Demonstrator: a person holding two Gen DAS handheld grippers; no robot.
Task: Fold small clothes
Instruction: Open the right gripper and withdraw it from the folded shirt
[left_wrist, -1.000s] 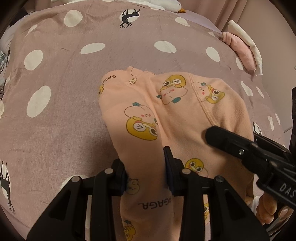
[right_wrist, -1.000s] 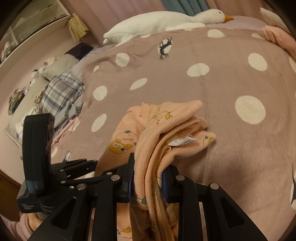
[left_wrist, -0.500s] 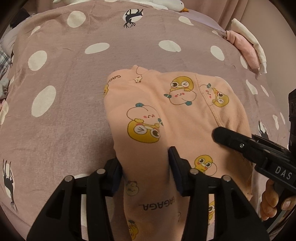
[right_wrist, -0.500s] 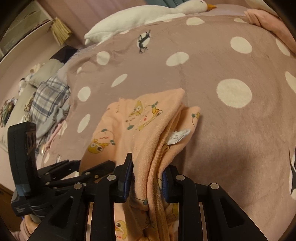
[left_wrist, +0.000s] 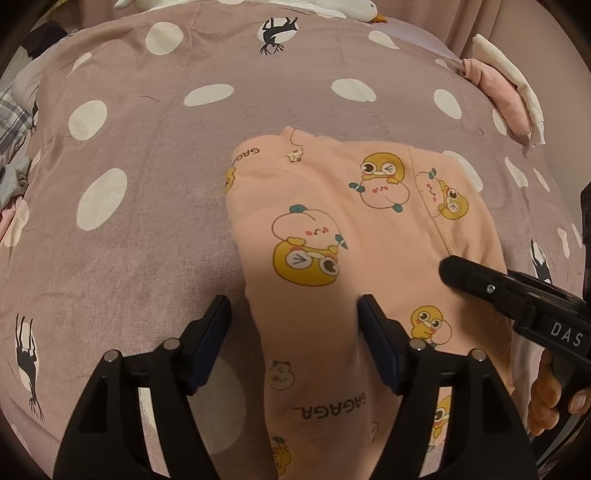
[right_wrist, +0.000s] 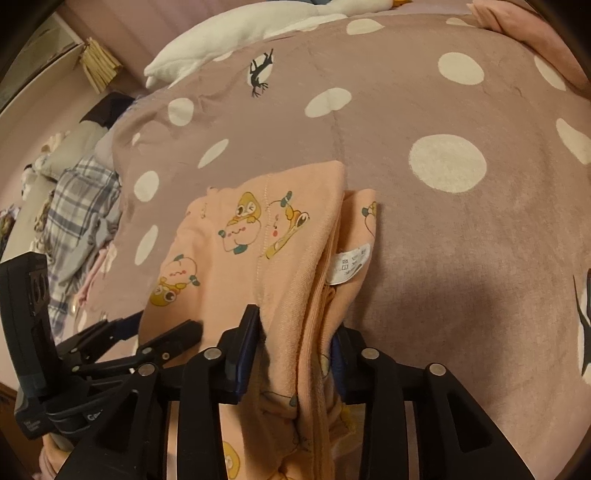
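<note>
Garment (left_wrist: 332, 258) lies on blanket (left_wrist: 147, 229), goose (left_wrist: 332, 5) behind.

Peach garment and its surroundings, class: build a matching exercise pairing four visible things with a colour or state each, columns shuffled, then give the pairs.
Things:
1. peach garment
2. care label
3. blanket
4. left gripper

Descriptions:
A. mauve with white dots
B. white, tucked in the fold's edge
C. open, fingers either side of cloth
D. printed with yellow ducks

Pairs: 1-D, 2-B, 3-A, 4-C
</note>
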